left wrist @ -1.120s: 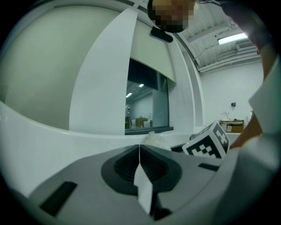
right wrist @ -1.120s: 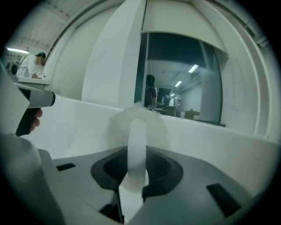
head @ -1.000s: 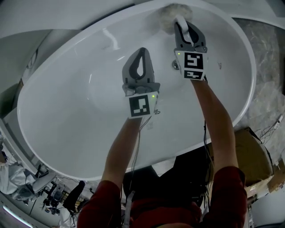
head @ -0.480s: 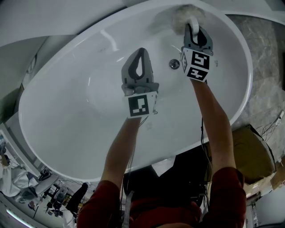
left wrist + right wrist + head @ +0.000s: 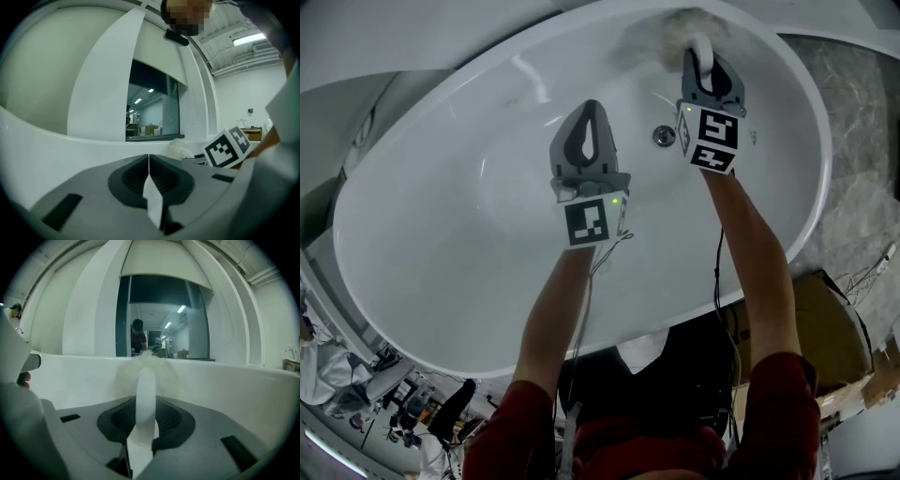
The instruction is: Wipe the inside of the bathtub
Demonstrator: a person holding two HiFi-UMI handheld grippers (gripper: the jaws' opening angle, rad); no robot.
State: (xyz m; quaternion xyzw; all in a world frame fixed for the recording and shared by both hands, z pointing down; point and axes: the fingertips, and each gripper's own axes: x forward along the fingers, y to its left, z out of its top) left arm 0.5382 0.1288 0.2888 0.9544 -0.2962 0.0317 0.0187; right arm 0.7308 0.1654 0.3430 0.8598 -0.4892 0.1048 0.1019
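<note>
Finding: the step in hand appeared to be wiping the far end wall of the bathtub [image 5: 441, 281], just beyond the drain [image 5: 664, 136]. The fluffy brush [image 5: 680, 28] lay against that wall, up near the rim. To do this step well, in my judgement, you needed to press the soft head flat to the curve rather than letting only its tip graze. You also needed to draw it in overlapping strokes from the rim down toward the drain, with your wrist turned so the handle [image 5: 145, 390] followed the wall's slope. A glossy, curved surface would likely let the head skid, so steady pressure mattered more than speed. The right tongs [image 5: 705, 58] were clenched on the white handle, which rose upright between the jaws, with the fluffy head spread just past their tips. The left tongs [image 5: 589, 108] were closed tight, jaw against jaw, with nothing gripped. They hung over the middle of the tub, well apart from the brush. Whether they touched the tub floor could not be established from the views.
</note>
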